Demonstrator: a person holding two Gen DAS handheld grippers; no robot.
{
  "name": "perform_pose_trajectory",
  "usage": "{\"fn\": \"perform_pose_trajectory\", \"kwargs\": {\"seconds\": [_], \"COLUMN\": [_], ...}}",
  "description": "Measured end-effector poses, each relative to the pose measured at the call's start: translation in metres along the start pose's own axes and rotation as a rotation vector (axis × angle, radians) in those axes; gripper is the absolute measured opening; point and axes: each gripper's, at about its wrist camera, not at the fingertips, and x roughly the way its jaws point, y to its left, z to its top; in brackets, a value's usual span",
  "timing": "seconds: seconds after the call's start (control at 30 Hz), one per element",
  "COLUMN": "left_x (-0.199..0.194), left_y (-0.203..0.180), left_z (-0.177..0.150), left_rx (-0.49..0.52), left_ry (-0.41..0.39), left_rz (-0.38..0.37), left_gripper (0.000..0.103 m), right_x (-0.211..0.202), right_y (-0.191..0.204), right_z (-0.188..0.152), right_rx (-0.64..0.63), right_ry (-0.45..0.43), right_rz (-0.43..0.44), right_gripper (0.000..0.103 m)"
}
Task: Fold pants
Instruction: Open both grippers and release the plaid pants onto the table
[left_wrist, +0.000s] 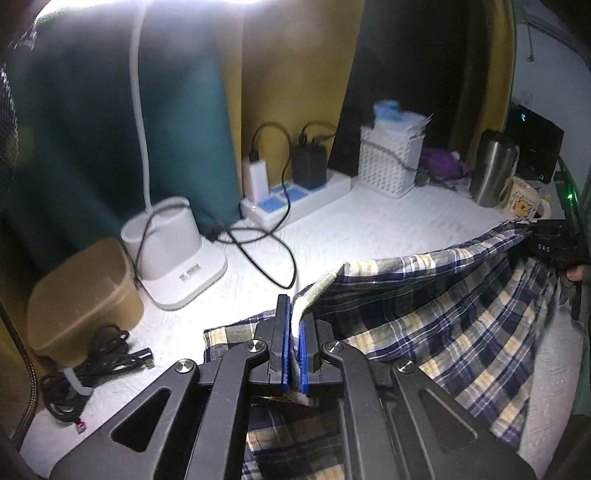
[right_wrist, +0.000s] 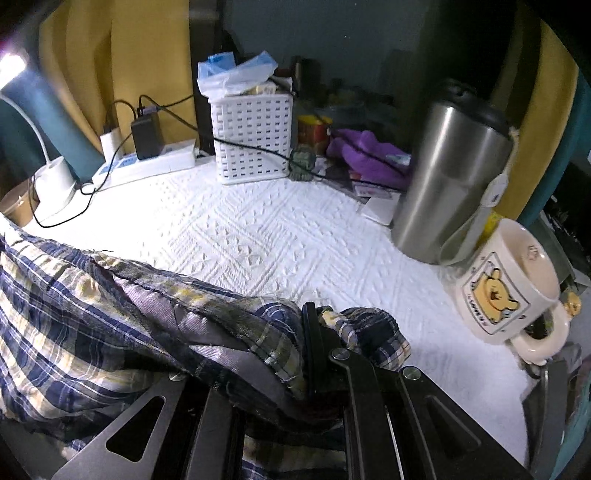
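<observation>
- At far left, a tan lidded container (left_wrist: 83, 299) sits on the white textured worktop (right_wrist: 258, 236), with a coiled black cable bundle (left_wrist: 85, 373) lying in front of it.
- Just right of it stands a white desk lamp (left_wrist: 173, 251), its base on the worktop and its neck curving up to a bright light.
- Behind the lamp, a white power strip (left_wrist: 295, 199) holds a white charger and a black adapter, with black cords trailing across the worktop.
- The left gripper (left_wrist: 293, 354) has its blue-padded fingers (left_wrist: 283, 347) closed tight on an edge of the plaid pants (left_wrist: 443, 317), with cloth pinched between the pads.
- The pants, checked in navy, yellow and white, hang stretched between the two grippers, lifted along the top edge and draping down to the worktop at the near edge.
- A white lattice basket (right_wrist: 251, 136) stuffed with blue plastic bags stands at the back, with purple cloth (right_wrist: 365, 155) just to its right.
- The right gripper (right_wrist: 317, 343) is shut on a bunched corner of the pants; fabric covers its left finger.
- At right, a steel tumbler (right_wrist: 450, 177) stands upright, and a cream mug with a cartoon bear (right_wrist: 506, 284) sits just beside it.
</observation>
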Motion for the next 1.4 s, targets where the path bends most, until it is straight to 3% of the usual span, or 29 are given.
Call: {"fn": "perform_pose_trajectory", "kwargs": {"seconds": [0.27,0.4,0.5,0.53,0.67,0.7,0.73,1.07,1.4], "left_x": [0.038,0.047,0.049,0.048,0.042,0.041,0.039,0.008,-0.029], "left_y": [0.022,0.029,0.037,0.040,0.053,0.056,0.060,0.057,0.036], "left_z": [-0.009,-0.010,-0.009,-0.009,-0.007,-0.007,-0.006,-0.013,-0.048], "left_rx": [-0.026,-0.041,-0.067,-0.081,-0.103,-0.111,-0.121,-0.101,-0.131], "left_ry": [0.073,0.098,0.100,0.095,0.083,0.084,0.082,0.101,0.133], "left_rz": [-0.009,-0.010,0.019,0.020,0.059,0.068,0.075,0.062,0.019], "left_gripper": [0.008,0.011,0.035,0.037,0.037,0.037,0.037,0.037,0.038], "right_x": [0.026,0.024,0.019,0.017,0.007,0.005,0.003,-0.021,-0.044], "right_y": [0.001,-0.002,-0.006,-0.008,-0.011,-0.010,-0.011,-0.023,-0.033], "right_z": [0.008,0.013,0.015,0.015,0.018,0.019,0.020,0.018,-0.023], "right_rx": [-0.010,0.003,0.024,0.028,0.019,0.012,0.008,0.040,0.108], "right_ry": [0.061,0.056,0.044,0.041,0.025,0.021,0.012,-0.028,-0.001], "right_rz": [0.011,0.011,0.003,0.001,-0.014,-0.017,-0.022,-0.073,-0.077], "right_gripper": [0.011,0.018,0.025,0.026,0.047,0.064,0.103,0.103,0.103]}}
